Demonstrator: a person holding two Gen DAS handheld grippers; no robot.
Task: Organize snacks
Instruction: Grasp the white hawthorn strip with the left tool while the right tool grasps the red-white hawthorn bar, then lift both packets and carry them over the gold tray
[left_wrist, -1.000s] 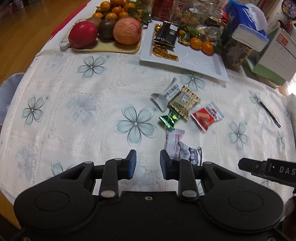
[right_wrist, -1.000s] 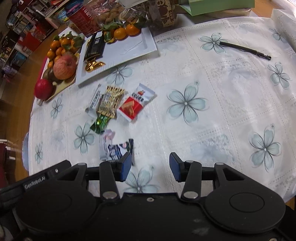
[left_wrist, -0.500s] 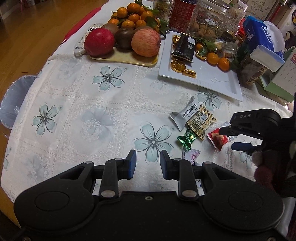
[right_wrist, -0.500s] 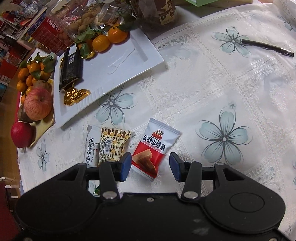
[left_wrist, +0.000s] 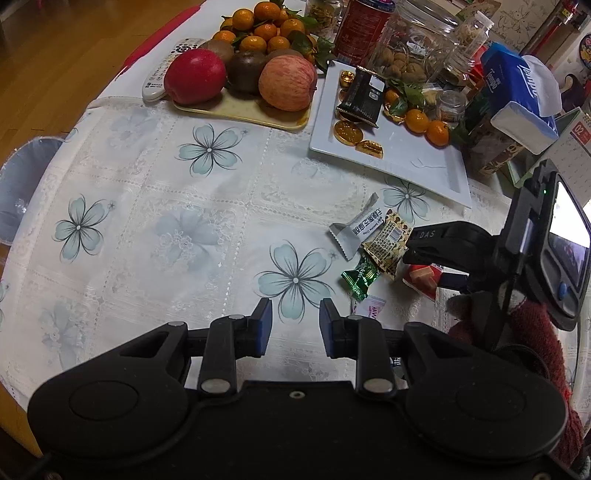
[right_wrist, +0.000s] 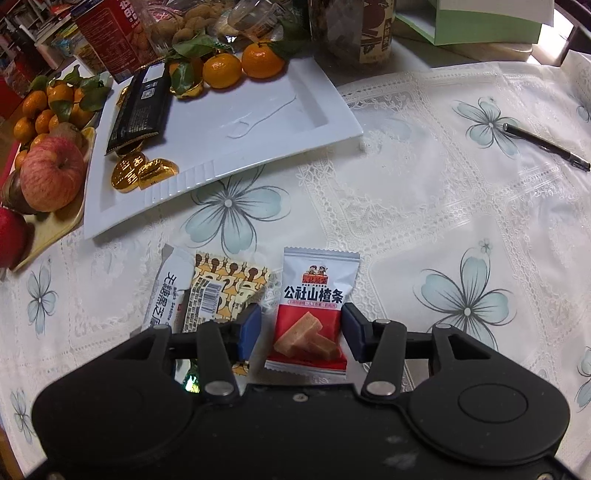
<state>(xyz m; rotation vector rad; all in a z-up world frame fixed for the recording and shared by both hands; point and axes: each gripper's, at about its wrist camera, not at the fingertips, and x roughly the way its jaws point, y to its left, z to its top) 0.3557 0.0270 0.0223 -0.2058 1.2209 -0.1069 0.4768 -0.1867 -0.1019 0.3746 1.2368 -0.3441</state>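
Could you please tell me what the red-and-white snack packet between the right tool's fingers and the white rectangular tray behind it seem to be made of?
The red-and-white snack packet looks like thin printed plastic film: crimped, serrated end seals and a slight sheen. The white rectangular tray looks like glazed ceramic, possibly melamine: smooth glossy surface, moulded ribbed rim, soft reflections.

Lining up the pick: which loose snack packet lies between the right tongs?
The red-and-white hawthorn strip packet, right of the yellow patterned packet; pads not yet touching it.
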